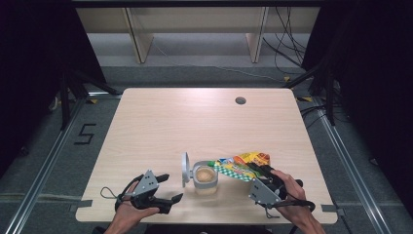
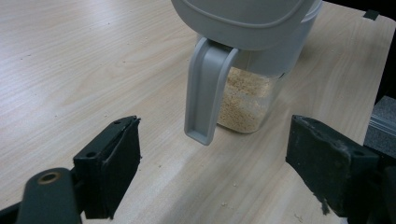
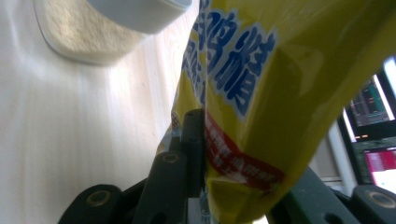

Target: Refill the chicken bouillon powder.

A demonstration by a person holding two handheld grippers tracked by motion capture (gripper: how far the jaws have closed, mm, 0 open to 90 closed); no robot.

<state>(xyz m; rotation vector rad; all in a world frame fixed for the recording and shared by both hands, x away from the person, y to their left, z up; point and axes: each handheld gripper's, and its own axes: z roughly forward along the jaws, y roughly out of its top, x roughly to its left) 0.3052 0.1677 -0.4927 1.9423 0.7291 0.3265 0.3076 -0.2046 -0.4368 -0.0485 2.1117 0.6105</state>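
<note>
Yellow snack bag (image 1: 242, 165) is held tilted by the right gripper (image 1: 263, 171), its open end aimed at the jar (image 1: 205, 179); pouring crumbs into the jar is judged to be the step in hand. High view: the jar is set near the front edge of the table (image 1: 160, 117), between the two hands. Its grey lid (image 1: 185, 169) is flipped up on the side away from the bag, so the mouth is left clear for the pour. The left gripper (image 1: 168, 187) is parked just beside the jar on the lid side, apart from it, probably to steady the jar if needed.

Left gripper view: the jaws are spread wide with nothing between them. The jar (image 2: 247, 93) is seen ahead, partly filled with beige crumbs. The lid's latch tab (image 2: 205, 93) hangs down in front of the clear wall. Loose crumbs are scattered on the wood nearby.

Right gripper view: the bag (image 3: 275, 93) is pinched flat between the jaws near its lower seal, jaws narrowed but kept apart by the bag. Grip at the bottom end is judged deliberate, so the contents run toward the mouth. The jar's rim (image 3: 140, 14) is seen just beside the bag's edge, crumbs visible below it. Whether the bag touches the rim cannot be told.
</note>
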